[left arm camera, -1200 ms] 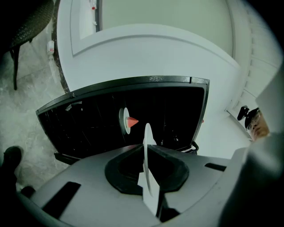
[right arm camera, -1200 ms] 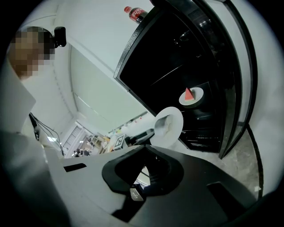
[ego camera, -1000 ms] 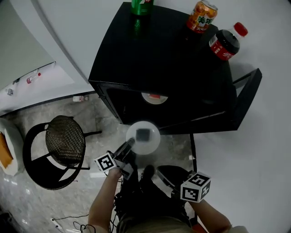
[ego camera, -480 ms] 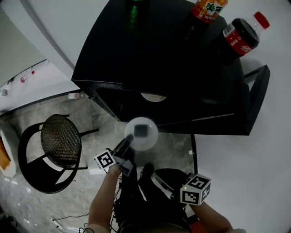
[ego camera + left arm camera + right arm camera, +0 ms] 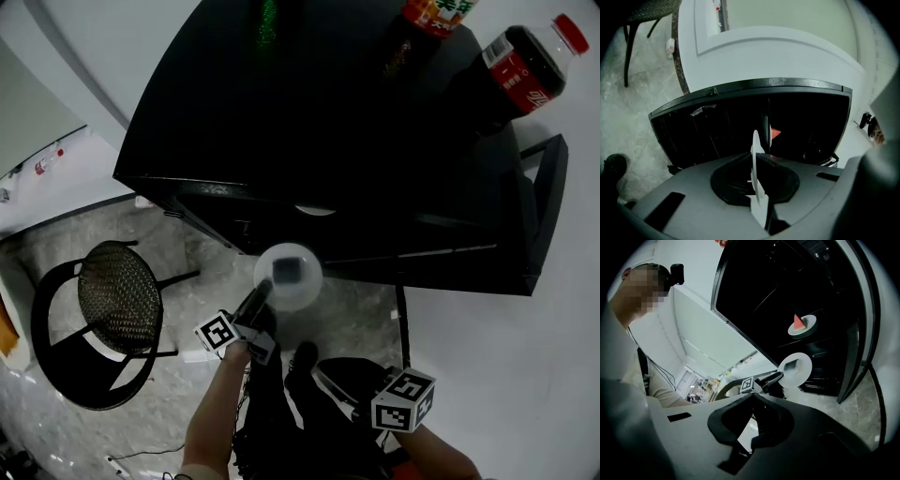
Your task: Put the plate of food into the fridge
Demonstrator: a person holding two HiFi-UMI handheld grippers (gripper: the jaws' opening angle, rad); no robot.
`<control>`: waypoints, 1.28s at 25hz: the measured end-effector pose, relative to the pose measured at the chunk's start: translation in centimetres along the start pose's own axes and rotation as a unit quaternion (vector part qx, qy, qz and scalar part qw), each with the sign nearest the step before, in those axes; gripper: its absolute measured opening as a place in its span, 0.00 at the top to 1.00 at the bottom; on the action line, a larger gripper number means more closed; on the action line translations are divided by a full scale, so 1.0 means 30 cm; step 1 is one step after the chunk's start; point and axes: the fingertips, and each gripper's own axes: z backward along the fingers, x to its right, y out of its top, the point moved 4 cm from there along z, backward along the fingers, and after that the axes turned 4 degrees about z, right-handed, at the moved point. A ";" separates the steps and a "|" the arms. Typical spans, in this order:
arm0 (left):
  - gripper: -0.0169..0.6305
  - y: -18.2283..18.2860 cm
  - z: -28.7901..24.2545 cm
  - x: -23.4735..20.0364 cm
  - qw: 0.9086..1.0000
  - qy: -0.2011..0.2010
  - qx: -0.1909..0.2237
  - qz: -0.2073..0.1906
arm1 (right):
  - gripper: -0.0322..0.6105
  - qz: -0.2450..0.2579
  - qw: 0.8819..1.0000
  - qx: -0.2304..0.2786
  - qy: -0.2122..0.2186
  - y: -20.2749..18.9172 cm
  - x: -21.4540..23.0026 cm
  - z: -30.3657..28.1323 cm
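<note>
The left gripper (image 5: pixel 265 292), fingers clamped on the rim of the white plate of food (image 5: pixel 289 275), holds it before the open black fridge (image 5: pixel 309 131); the right gripper (image 5: pixel 752 401), near right, has fingers closed, empty.

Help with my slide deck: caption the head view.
Left gripper holds a plate of food before the open fridge, where another plate already sits.

Indoor room, plainly furnished, of the office or laboratory kind; which of the two cannot be told. A low black fridge (image 5: pixel 328 122), door open, stands on a grey marbled stone floor (image 5: pixel 56 403) against white panelled walls (image 5: pixel 787 51). Drink bottles (image 5: pixel 520 70) stand on its top, with a woven-seat chair (image 5: pixel 117 300) nearby.
</note>
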 end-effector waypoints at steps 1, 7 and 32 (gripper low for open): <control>0.95 0.004 -0.005 -0.012 1.000 0.000 0.003 -0.001 | 0.92 0.001 1.000 0.001 0.002 0.001 0.002 -0.004; 0.95 0.019 -0.057 -0.105 1.000 0.020 0.013 -0.018 | 0.92 0.005 1.000 0.002 0.011 -0.008 0.017 -0.020; 0.95 0.085 -0.168 -0.394 0.994 0.043 0.104 0.004 | 0.92 0.007 0.999 -0.029 0.037 -0.130 0.125 -0.051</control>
